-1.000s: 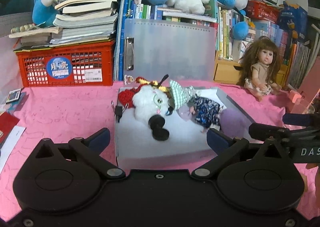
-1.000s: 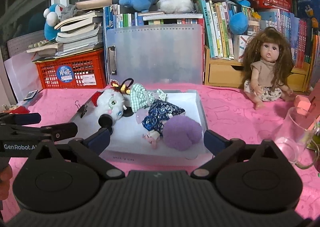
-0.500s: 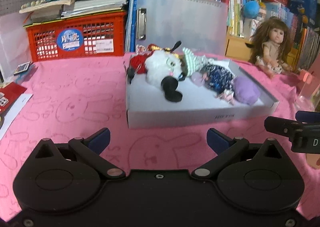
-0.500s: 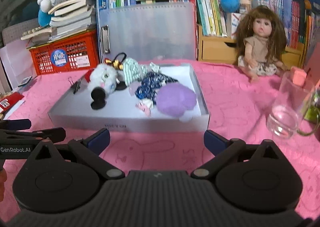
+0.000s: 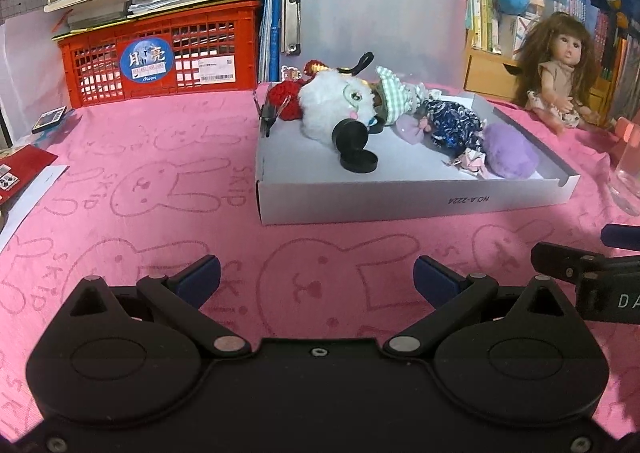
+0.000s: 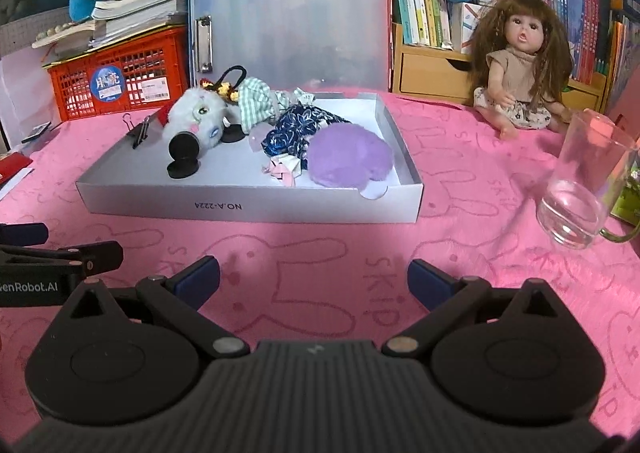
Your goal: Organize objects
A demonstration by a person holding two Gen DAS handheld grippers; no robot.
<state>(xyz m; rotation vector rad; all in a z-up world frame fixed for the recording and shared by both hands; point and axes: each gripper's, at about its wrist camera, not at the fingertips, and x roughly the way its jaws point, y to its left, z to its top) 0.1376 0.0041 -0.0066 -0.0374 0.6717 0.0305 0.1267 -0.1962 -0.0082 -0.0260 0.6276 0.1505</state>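
A: Where do the task's things lie?
B: In the shallow white box (image 6: pixel 248 209) at mid-desk: a white plush toy (image 6: pixel 198 115), a green checked cloth (image 6: pixel 256 103), a dark blue patterned cloth (image 6: pixel 298 133), a purple pompom (image 6: pixel 348 161) and a black round cap (image 6: pixel 183 169). A binder clip (image 6: pixel 140 131) sits on the box's far left rim.

A: Which step is in hand?
B: Judged from the layout, the sorting looks largely done, the small items being gathered in the box. A doll (image 6: pixel 516 65) and a glass mug (image 6: pixel 582 189) stand outside it on the pink cloth of the desk (image 6: pixel 460 173). If either belongs with the rest, the next move calls for a reach forward and right.

A: And the pose of the tools?
B: The left claw (image 5: pixel 316 279) and the right claw (image 6: pixel 314 277) each hover low over the cloth, short of the box's near wall, side by side. Both have fingers spread apart and hold nothing.
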